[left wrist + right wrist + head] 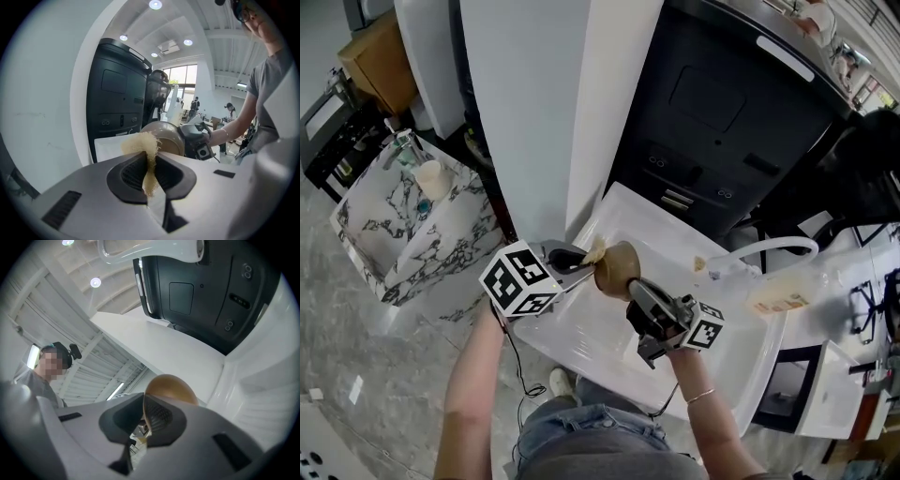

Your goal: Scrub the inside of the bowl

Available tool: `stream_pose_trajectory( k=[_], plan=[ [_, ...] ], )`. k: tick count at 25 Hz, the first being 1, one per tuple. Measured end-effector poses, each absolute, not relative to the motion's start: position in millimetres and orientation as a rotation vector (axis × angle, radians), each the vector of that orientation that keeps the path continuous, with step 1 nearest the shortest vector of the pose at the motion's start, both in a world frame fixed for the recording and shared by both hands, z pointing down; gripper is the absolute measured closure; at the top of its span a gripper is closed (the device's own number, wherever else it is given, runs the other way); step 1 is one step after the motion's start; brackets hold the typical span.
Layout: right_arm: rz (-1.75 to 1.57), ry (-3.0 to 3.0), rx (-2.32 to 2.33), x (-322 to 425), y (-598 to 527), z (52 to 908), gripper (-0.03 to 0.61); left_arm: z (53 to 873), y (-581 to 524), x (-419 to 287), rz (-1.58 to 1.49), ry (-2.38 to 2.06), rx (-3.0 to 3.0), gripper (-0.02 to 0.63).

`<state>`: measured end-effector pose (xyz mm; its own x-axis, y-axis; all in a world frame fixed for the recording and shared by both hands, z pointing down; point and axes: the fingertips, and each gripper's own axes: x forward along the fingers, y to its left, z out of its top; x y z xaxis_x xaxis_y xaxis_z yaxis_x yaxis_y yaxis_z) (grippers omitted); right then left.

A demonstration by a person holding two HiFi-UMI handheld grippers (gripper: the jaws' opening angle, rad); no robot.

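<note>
A tan bowl [617, 269] is held tipped on its side above the white sink [675, 248]. My right gripper [636, 292] is shut on the bowl's rim, and the bowl's brown outside [169, 388] bulges past its jaws. My left gripper [581, 262] is shut on a pale fibrous scrubber [596, 250], pressed at the bowl's mouth. In the left gripper view the scrubber [142, 146] sticks up between the jaws, with the bowl [165, 136] and the right gripper [199, 139] just behind it. The bowl's inside is hidden.
A white faucet [766, 248] arches over the sink's far right side. A dark appliance [722, 103] stands behind the sink. A marbled sink stand with a bottle [412, 202] sits at the left. A white wall panel [534, 103] rises behind the left gripper.
</note>
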<state>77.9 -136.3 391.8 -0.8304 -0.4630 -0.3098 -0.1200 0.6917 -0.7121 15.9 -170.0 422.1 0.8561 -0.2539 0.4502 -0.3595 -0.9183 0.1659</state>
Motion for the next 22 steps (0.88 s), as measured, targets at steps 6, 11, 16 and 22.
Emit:
stream_pose_trajectory(
  k=[6, 11, 16, 22],
  plan=[
    [-0.97, 2.464, -0.568, 75, -143, 399, 0.557, 422, -167, 23, 0.554, -0.524, 2.763, 0.569],
    [-0.981, 2.467, -0.629, 75, -147, 405, 0.557, 420, -160, 28, 0.53, -0.488, 2.766, 0.569],
    [-0.982, 2.449, -0.682, 75, -152, 405, 0.557, 417, -154, 31, 0.519, -0.488, 2.767, 0.569],
    [-0.955, 2.473, -0.754, 71, -155, 406, 0.557, 421, -154, 28, 0.561, -0.564, 2.75, 0.569]
  ],
)
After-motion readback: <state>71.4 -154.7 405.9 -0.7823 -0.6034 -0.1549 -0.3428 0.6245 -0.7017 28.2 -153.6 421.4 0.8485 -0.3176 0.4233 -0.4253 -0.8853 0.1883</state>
